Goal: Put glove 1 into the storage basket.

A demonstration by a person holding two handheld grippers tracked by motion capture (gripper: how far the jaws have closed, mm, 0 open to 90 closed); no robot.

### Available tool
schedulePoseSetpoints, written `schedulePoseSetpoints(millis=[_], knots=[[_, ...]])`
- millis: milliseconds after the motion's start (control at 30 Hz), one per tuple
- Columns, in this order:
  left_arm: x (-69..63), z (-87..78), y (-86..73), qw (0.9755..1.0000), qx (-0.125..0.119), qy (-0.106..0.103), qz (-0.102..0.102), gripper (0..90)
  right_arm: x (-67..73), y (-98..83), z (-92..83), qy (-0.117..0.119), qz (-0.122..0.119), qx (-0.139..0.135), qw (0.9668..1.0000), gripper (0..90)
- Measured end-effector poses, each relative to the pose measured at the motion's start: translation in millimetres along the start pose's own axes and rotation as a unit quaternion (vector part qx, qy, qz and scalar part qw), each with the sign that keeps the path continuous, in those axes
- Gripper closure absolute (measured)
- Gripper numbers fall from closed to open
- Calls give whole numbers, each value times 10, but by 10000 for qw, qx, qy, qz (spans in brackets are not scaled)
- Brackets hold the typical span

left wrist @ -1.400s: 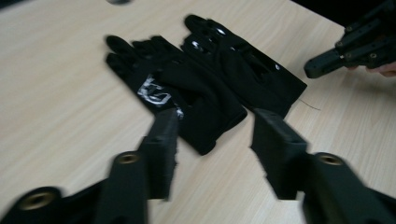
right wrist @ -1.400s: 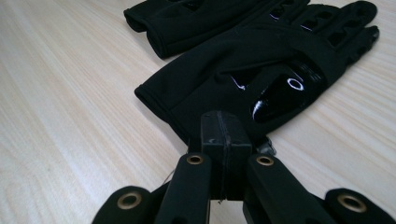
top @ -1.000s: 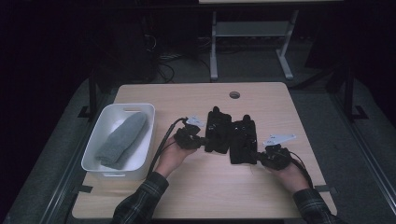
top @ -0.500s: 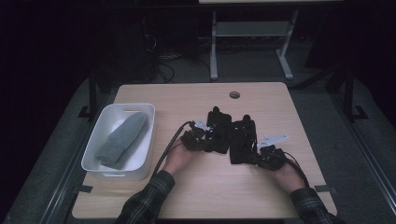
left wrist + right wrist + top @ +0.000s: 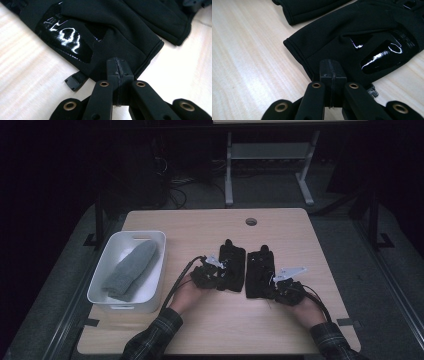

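Black fabric gloves lie side by side at the middle of the wooden surface (image 5: 280,225): the left glove (image 5: 231,265) and the right glove (image 5: 260,272), flat, cuffs toward the lower edge of the frame. Left gripper (image 5: 212,270) sits at the lower left corner of its glove, right gripper (image 5: 280,282) at the lower right of the other. In each gripper view the jaws are pressed fully together, tips meeting just at the cuff edge of the glove (image 5: 100,37) (image 5: 362,37); I cannot tell whether any cloth is pinched between them. A white bin (image 5: 150,292) at the left of the frame holds a grey folded cloth (image 5: 131,270). By my reckoning, nothing is lifted yet; picking up and moving the gloves remains to be done
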State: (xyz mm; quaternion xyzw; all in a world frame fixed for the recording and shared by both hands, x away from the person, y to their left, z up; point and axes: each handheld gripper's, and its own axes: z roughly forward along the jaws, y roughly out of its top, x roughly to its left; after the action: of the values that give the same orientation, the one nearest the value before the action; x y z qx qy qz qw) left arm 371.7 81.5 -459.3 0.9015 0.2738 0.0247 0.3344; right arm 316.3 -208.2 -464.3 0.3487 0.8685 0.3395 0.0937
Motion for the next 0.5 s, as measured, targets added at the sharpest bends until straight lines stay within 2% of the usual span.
schedulePoseSetpoints(millis=[67, 100, 300, 500], knots=[[-24, -2, -10, 10000, -21, -6, -21, 896, 17, -3, -4, 5, -7, 10, 10000, 899], [-78, -27, -42, 10000, 30, -48, 38, 896, 39, -8, -9, 46, -54, 28, 10000, 900], [-184, -98, -119, 9995, 189, -141, 193, 896, 117, -32, -35, 137, -150, 105, 9997, 900], [-301, -237, -300, 9990, 271, -282, 236, 895, 273, -98, -93, 340, -251, 178, 9989, 900]])
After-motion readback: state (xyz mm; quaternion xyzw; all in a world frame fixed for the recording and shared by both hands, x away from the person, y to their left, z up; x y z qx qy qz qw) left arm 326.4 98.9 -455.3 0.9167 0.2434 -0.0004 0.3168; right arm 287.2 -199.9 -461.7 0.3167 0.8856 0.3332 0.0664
